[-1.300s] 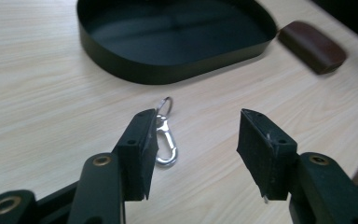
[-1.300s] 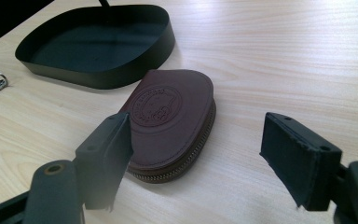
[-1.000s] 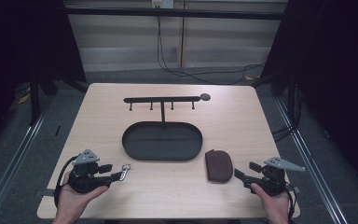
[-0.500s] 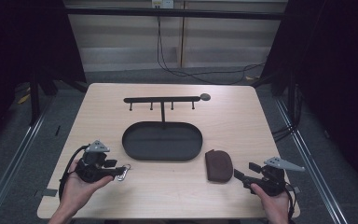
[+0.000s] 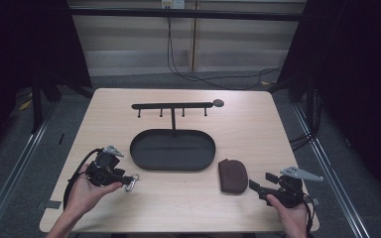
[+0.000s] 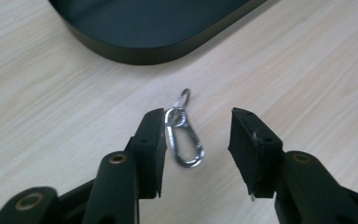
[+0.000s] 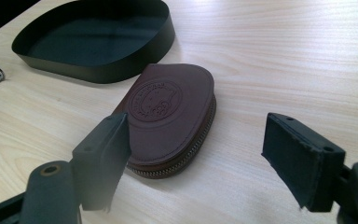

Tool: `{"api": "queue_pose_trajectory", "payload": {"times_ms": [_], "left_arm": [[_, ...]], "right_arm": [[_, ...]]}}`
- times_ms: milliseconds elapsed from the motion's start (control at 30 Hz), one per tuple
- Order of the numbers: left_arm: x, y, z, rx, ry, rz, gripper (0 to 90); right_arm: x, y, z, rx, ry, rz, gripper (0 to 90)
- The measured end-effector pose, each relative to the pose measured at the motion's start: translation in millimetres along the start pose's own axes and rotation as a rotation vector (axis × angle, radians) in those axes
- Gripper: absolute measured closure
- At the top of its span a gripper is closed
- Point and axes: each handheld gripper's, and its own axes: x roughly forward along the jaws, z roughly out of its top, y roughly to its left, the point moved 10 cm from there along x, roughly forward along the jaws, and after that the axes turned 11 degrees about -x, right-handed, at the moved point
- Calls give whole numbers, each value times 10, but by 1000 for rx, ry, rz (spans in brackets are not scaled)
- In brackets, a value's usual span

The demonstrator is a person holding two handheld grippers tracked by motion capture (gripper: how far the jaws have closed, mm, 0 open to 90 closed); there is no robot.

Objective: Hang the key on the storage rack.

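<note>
A small silver carabiner (image 6: 184, 140) lies flat on the wooden table, between the jaws of my left gripper (image 6: 196, 123). The jaws have just been closing. The clip rests against the left pad and the right pad stands apart from it. From above, the left gripper (image 5: 128, 179) points right at the carabiner (image 5: 132, 183), just left of the black oval tray (image 5: 172, 168). A brown zipped leather pouch (image 7: 168, 116) lies in front of my right gripper (image 7: 198, 128), whose jaws stand wide and touch nothing. In the high view the right gripper (image 5: 254, 186) sits just right of the pouch (image 5: 232, 176).
The tray's dark rim (image 6: 135, 51) lies close beyond the carabiner, and the tray (image 7: 98, 74) also lies behind the pouch. A black hook rack (image 5: 172, 105) stands behind the tray. The table's front edge is close to both hands.
My left hand has moved away from the front edge toward the tray, and its jaws have narrowed around the carabiner. The right hand and the pouch have stayed put.
</note>
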Motion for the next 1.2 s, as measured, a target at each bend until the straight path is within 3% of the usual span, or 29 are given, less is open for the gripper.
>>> {"api": "queue_pose_trajectory", "payload": {"times_ms": [600,800,1200], "left_arm": [[119,38,112,82,161,25,716],[206,62,140,91,203,42,726],[334,108,104,106,275,36,782]], "right_arm": [[31,17,-21,-6,22,11,228],[35,18,-26,-4,26,13,227],[53,37,-43,-15,40,20,222]]}}
